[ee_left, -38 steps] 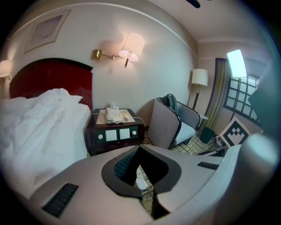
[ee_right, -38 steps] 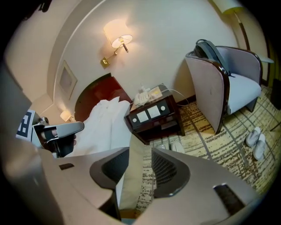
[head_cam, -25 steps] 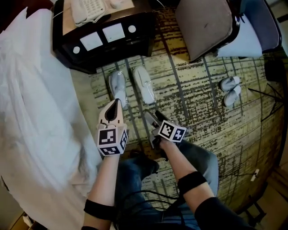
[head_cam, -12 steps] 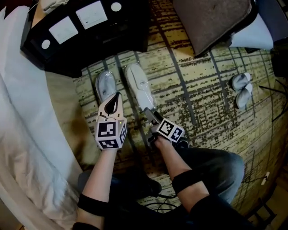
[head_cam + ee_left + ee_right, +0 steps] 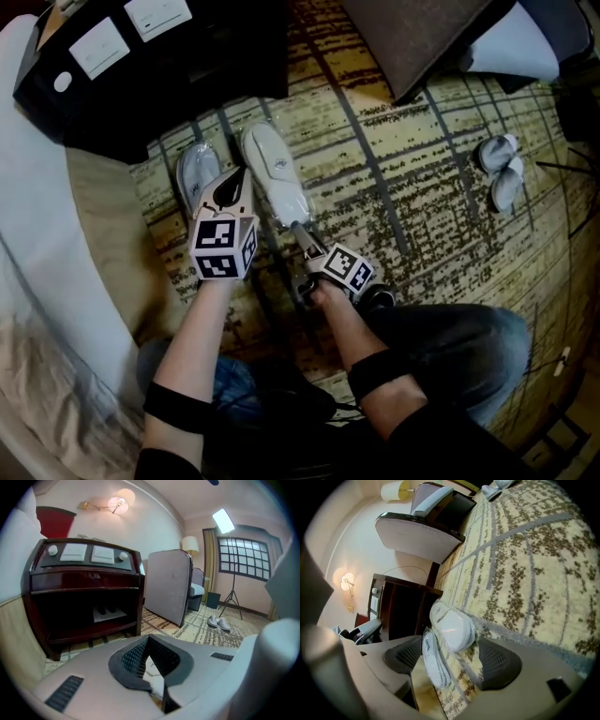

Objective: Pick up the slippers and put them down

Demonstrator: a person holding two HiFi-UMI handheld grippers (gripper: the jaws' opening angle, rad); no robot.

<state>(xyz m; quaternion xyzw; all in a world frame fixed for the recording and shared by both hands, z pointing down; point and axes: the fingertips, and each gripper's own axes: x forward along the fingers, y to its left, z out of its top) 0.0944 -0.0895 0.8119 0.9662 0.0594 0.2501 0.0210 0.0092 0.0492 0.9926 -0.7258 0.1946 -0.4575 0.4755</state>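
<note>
Two white slippers in clear wrap lie side by side on the patterned carpet, the left slipper (image 5: 198,171) and the right slipper (image 5: 272,169). My left gripper (image 5: 238,180) hovers between them, shut and holding nothing; its joined jaws (image 5: 151,645) point at the nightstand. My right gripper (image 5: 302,232) sits just behind the right slipper's heel. Its jaws have opened wider in the last second, and nothing is between them. In the right gripper view both slippers (image 5: 451,626) lie just ahead of the open pads (image 5: 500,660).
A dark wood nightstand (image 5: 141,89) stands right behind the slippers. White bedding (image 5: 42,234) runs along the left. A padded chair (image 5: 422,37) is at the back right, another slipper pair (image 5: 499,169) lies far right, and a light tripod (image 5: 233,592) stands by the window.
Both grippers have sunk toward the carpet and come closer to the two slippers. The left tips now sit between the slippers; the right tips have reached the right slipper's heel.
</note>
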